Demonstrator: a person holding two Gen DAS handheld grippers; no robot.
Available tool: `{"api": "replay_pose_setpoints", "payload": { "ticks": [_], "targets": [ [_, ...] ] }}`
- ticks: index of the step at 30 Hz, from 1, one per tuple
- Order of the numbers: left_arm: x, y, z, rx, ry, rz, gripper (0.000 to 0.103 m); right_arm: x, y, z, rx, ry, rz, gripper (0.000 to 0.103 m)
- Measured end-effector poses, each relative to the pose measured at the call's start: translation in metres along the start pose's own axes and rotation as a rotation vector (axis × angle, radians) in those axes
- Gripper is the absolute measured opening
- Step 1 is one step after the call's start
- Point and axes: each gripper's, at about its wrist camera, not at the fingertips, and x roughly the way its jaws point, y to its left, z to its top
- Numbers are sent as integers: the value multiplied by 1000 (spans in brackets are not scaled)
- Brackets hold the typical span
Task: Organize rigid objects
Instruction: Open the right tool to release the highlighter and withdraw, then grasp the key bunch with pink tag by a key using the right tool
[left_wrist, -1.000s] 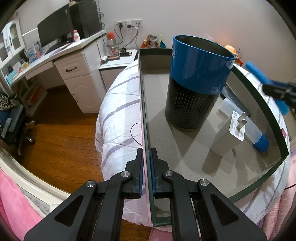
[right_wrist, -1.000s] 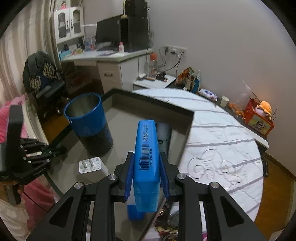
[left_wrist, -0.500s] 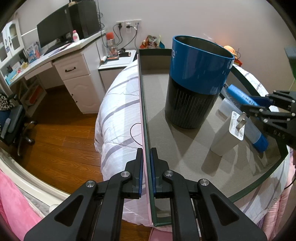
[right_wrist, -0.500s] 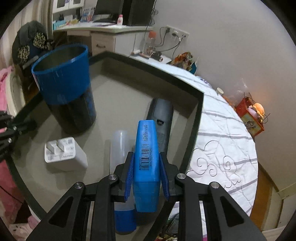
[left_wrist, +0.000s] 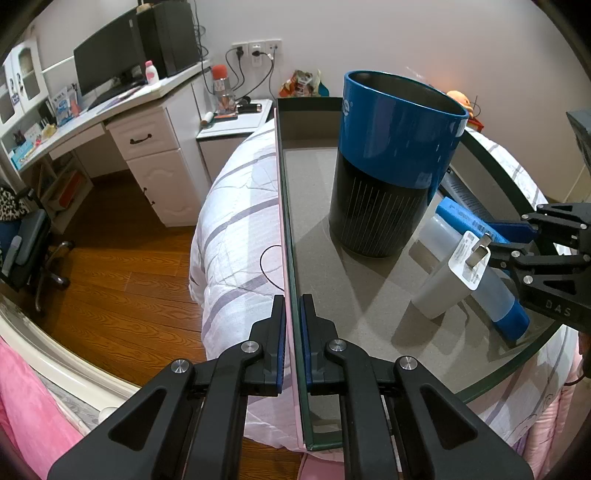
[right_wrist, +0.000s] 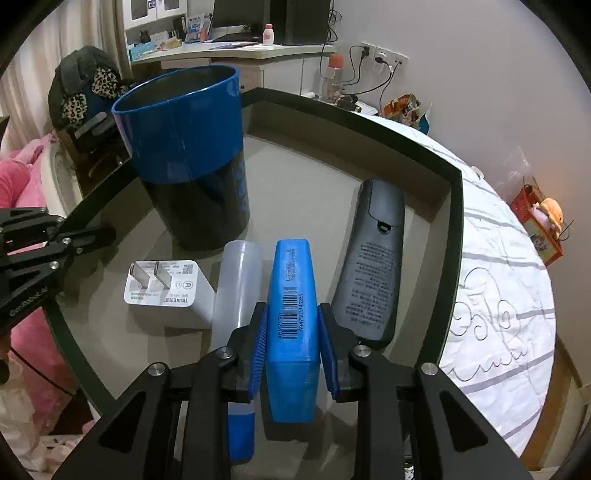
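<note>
Left jaws clamp tray wall (left_wrist: 291, 258) | right jaws grip blue box (right_wrist: 292, 314) | flanked: bottle (right_wrist: 236, 284), remote (right_wrist: 373, 266)

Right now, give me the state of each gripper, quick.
Left gripper: shut on the box wall.
Right gripper: shut on the blue case, down inside the box.

A blue upper band is seen on the cup (right_wrist: 192, 155), over a black lower part lined with thin vertical stripes. The box (right_wrist: 293, 317) is blue – a black barcode is printed on it. The charger (right_wrist: 166, 291) is white, the remote (right_wrist: 373, 266) dark grey, and the tray rim (right_wrist: 454, 236) dark green.
</note>
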Motion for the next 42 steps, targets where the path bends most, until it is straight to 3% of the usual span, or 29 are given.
{"api": "replay_pose_setpoints", "payload": {
  "ticks": [14, 18, 24, 29, 35, 42],
  "targets": [
    [0, 0, 0, 1, 0, 1, 6, -4, 2, -6, 1, -8, 8, 29],
    [0, 0, 0, 0, 1, 1, 6, -15, 0, -8, 14, -40, -21, 51],
    [0, 2, -2, 1, 2, 1, 6, -55, -21, -13, 58, -132, -45, 52],
    [-1, 4, -3, 1, 5, 1, 6, -91, -55, -35, 142, -190, -109, 62],
    [-2, 4, -4, 2, 8, 11, 6, -102, -90, -75, 217, -162, -174, 62],
    [-3, 3, -4, 2, 14, 13, 6, -84, -92, -114, 257, -105, -117, 62]
  ]
}}
